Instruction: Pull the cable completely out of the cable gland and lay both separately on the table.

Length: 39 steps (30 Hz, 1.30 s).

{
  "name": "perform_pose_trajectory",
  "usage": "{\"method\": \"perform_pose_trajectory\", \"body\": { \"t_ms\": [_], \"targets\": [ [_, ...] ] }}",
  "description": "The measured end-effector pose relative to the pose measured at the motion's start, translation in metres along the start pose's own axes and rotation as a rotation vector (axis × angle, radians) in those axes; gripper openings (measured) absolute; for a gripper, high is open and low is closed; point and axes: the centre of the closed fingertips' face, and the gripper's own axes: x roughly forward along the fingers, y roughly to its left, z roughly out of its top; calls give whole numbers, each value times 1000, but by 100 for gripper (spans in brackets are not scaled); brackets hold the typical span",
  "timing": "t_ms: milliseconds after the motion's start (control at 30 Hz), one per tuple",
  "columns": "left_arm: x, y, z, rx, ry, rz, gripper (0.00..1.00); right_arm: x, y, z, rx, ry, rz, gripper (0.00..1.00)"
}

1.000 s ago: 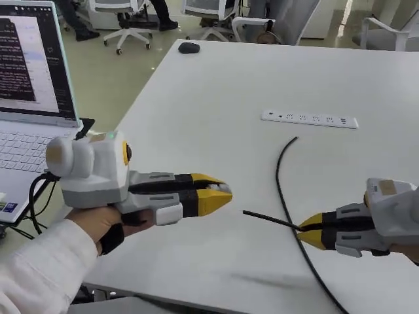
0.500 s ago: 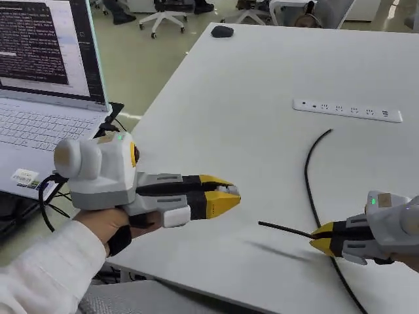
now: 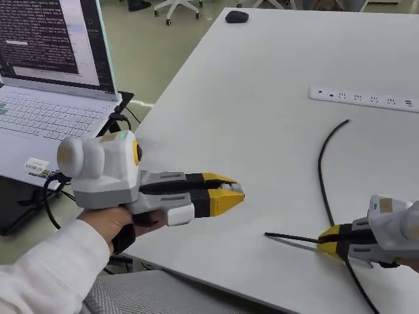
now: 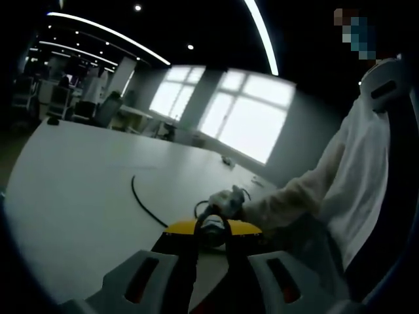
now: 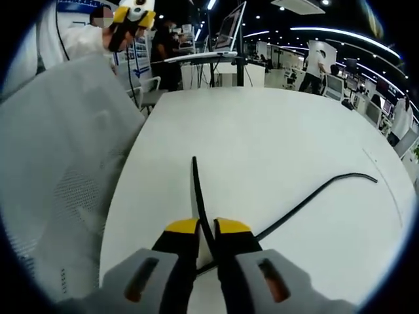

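Note:
My left gripper (image 3: 237, 192) hangs over the table's near left edge, shut on the small pale cable gland (image 3: 229, 188). In the left gripper view the gland (image 4: 213, 229) shows end-on between the yellow jaw tips of the left gripper (image 4: 213, 237). The black cable (image 3: 325, 190) is free of the gland and curves across the white table (image 3: 262, 98). My right gripper (image 3: 325, 239) is shut on the cable near its end, low over the table at the lower right. In the right gripper view the cable (image 5: 196, 190) sticks out ahead of the right gripper (image 5: 205, 230).
An open laptop (image 3: 46, 98) stands to the left of the table, with wires below it. A white power strip (image 3: 363, 99) lies at the back right and a dark mouse (image 3: 236, 17) at the far edge. A grey chair back (image 5: 65, 163) is near the table's front edge.
The head camera has shifted, so the whole picture has moved. My right gripper has sunk closer to the table with the cable end. Both grips are unchanged.

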Motion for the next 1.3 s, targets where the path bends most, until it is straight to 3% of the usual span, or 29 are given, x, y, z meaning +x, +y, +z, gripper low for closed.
{"method": "perform_pose_trajectory", "body": {
  "t_ms": [233, 367, 533, 767, 900, 1167, 1300],
  "targets": [
    [1, -1, -3, -2, 13, -4, 16, 0, -4, -2, 17, -11, -18, 10],
    [-1, 0, -3, 0, 14, -1, 17, -1, -7, -1, 16, -17, -35, 17],
    [2, 5, -7, 18, 36, 9, 17, -12, -10, 11, 27, -45, -73, 22],
    [21, 20, -13, 55, 73, 8, 17, -29, -2, 32, 25, -102, -97, 26],
    [38, 33, -22, 80, 116, 5, 17, -42, 5, 40, 10, -114, -123, 26],
    [79, 80, -55, 86, 208, 52, 17, -81, 7, 56, 46, -165, -215, 28],
    [94, 97, -72, 88, 246, 68, 17, -102, 9, 57, 70, -180, -273, 28]
  ]
}}
